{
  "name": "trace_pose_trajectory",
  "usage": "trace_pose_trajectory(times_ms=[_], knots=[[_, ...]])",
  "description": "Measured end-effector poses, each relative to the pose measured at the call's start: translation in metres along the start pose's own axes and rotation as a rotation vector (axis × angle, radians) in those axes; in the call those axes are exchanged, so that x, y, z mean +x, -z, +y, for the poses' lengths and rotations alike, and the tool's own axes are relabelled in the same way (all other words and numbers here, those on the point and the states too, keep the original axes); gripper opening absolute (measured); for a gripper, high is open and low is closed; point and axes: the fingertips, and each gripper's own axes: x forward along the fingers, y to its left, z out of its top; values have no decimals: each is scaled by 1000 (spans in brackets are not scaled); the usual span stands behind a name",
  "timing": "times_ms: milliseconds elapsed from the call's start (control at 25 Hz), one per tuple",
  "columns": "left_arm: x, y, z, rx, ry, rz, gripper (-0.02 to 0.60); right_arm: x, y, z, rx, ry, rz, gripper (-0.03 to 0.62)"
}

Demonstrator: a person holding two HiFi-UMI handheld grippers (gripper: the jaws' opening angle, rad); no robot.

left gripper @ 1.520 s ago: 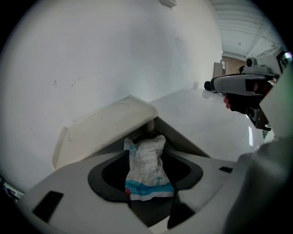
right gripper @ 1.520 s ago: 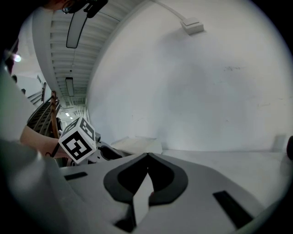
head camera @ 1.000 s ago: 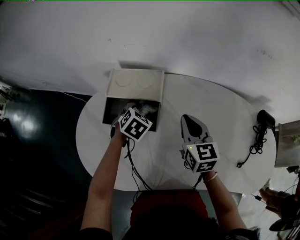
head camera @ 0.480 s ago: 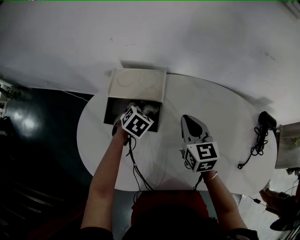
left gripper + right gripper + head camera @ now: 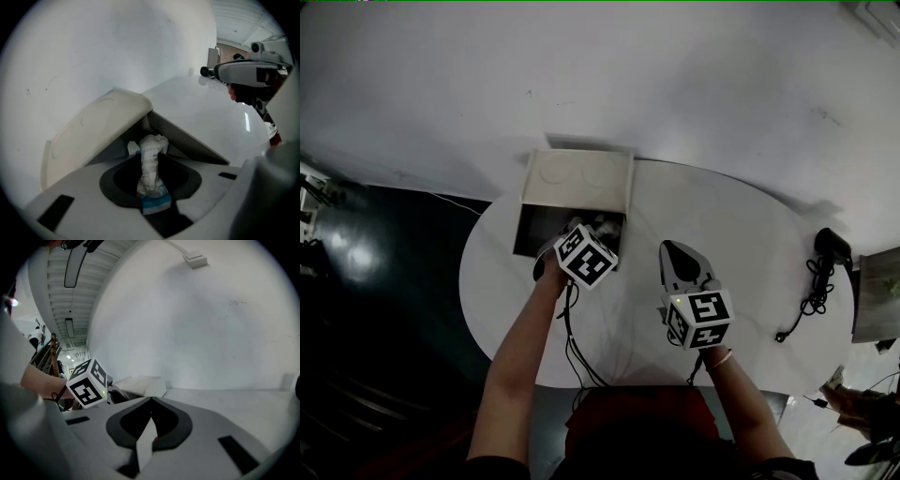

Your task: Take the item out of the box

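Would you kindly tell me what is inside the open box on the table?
A crumpled white packet with a blue band; the box floor beneath it is hidden.

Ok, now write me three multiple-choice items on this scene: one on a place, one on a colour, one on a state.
1. Where does the open box stand?
A. the table's far left part, near the wall
B. the table's middle
C. the floor

2. What colour is the white packet's band?
A. red
B. blue
C. green

3. How do the right gripper's tongs stand?
A. wide apart
B. closed on a cable
C. together, empty

A: the head view shows it there.
B: blue shows between the left gripper's tongs, which have just been closing on the packet.
C: they meet with nothing between.
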Motion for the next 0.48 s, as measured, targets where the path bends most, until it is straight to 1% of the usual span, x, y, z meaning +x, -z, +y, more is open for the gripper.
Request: trace_pose_trajectory(times_ms=[120, 320, 480], knots=[[-5, -1, -2, -3, -14, -16, 124, -4, 0, 3, -10, -6, 3, 14], [-22, -8, 0, -21, -62, -77, 124, -8, -2, 5, -12, -9, -4, 14], [-37, -12, 1, -25, -91, -104, 124, -11, -4, 11, -14, -19, -13, 14]])
